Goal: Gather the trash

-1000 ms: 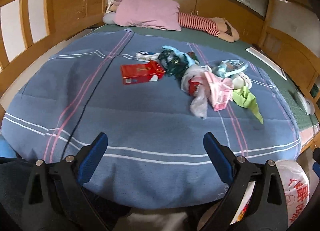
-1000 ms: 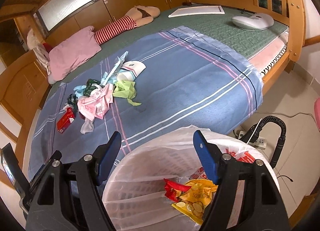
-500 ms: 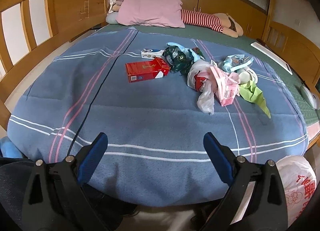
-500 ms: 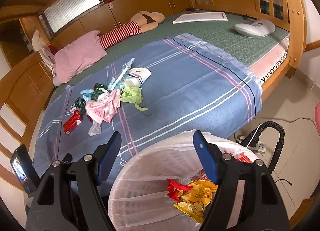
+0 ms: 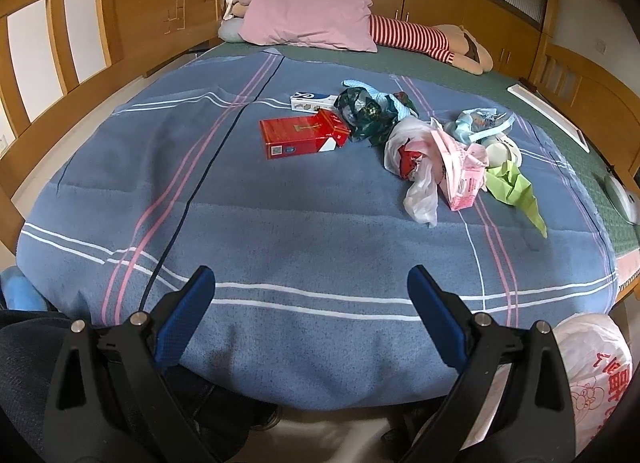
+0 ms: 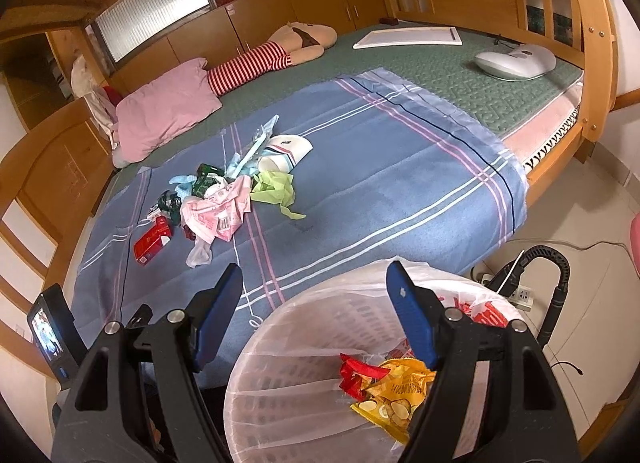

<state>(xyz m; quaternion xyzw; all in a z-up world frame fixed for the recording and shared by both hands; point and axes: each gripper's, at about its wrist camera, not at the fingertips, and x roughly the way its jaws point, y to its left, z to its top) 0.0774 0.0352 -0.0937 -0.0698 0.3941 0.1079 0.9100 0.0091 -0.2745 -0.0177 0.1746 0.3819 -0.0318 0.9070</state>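
Trash lies in a pile on the blue blanket (image 5: 280, 223): a red box (image 5: 300, 135), a white box (image 5: 312, 101), a dark green wrapper (image 5: 364, 113), a pink bag (image 5: 460, 171), a clear plastic bag (image 5: 420, 199), green paper (image 5: 514, 187) and a paper cup (image 6: 286, 153). My left gripper (image 5: 312, 295) is open and empty over the blanket's near edge, well short of the pile. My right gripper (image 6: 316, 295) is open and empty above a white lined bin (image 6: 296, 379) holding a yellow chip bag (image 6: 394, 391) and a red wrapper (image 6: 356, 373).
A pink pillow (image 5: 308, 19) and a striped plush doll (image 5: 420, 37) lie at the bed's head. A wooden bed frame (image 5: 80, 35) surrounds the mattress. A white device (image 6: 516, 61) and a white board (image 6: 408, 38) lie on the green mat. A power strip (image 6: 516, 293) sits on the floor.
The left gripper has moved forward and a little lower toward the pile. The right gripper has risen slightly over the bin. Both stayed open.
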